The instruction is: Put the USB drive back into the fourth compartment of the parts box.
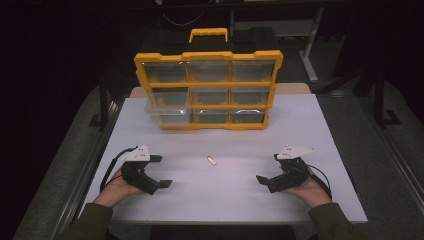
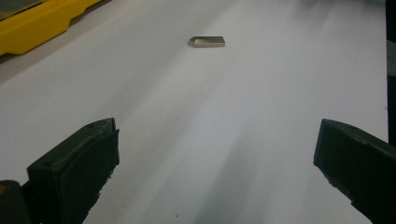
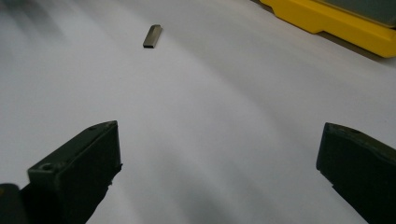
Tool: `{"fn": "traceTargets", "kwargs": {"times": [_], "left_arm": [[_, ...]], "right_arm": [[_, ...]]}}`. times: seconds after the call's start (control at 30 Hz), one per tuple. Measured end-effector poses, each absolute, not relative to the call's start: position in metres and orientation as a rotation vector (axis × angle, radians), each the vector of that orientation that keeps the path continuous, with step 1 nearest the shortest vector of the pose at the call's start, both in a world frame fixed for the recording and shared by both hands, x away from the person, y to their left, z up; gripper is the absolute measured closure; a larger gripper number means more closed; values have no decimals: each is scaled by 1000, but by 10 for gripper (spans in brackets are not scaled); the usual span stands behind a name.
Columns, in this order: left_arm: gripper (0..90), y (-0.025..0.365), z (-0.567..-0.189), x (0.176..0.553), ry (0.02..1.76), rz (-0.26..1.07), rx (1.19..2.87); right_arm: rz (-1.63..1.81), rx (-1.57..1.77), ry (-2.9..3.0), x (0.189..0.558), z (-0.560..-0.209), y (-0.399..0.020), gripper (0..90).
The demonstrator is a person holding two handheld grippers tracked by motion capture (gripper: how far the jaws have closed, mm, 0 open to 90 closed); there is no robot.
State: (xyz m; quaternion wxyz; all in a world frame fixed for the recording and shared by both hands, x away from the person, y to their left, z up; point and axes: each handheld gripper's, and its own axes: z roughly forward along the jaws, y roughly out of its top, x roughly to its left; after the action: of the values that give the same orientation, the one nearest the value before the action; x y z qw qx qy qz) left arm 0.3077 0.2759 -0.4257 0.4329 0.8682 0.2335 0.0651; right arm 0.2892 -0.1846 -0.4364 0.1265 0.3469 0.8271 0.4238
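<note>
Lying flat on the table (image 1: 300,125), the small metal piece (image 1: 212,160) sits between both wide-open tools, left tool (image 1: 159,171), right tool (image 1: 268,170). Thin part: jaws may skid it away.

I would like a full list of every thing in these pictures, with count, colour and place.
metal piece: one, small, silvery, flat on the table midway between both grippers
drawer organiser: one, yellow frame with nine clear drawers and a handle on top, upright at the table's far side
table: one, white top
left gripper: one, black, jaws open, near left
right gripper: one, black, jaws open, near right
hands: two, each holding a gripper
</note>
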Motion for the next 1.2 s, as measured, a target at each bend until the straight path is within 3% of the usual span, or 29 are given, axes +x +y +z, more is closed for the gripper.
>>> {"fn": "traceTargets", "kwargs": {"times": [1.2], "left_arm": [[0, 278, -425, 307, 583, 154, 2146]], "right_arm": [[1289, 973, 2453, 298, -425, -164, 0]]}}
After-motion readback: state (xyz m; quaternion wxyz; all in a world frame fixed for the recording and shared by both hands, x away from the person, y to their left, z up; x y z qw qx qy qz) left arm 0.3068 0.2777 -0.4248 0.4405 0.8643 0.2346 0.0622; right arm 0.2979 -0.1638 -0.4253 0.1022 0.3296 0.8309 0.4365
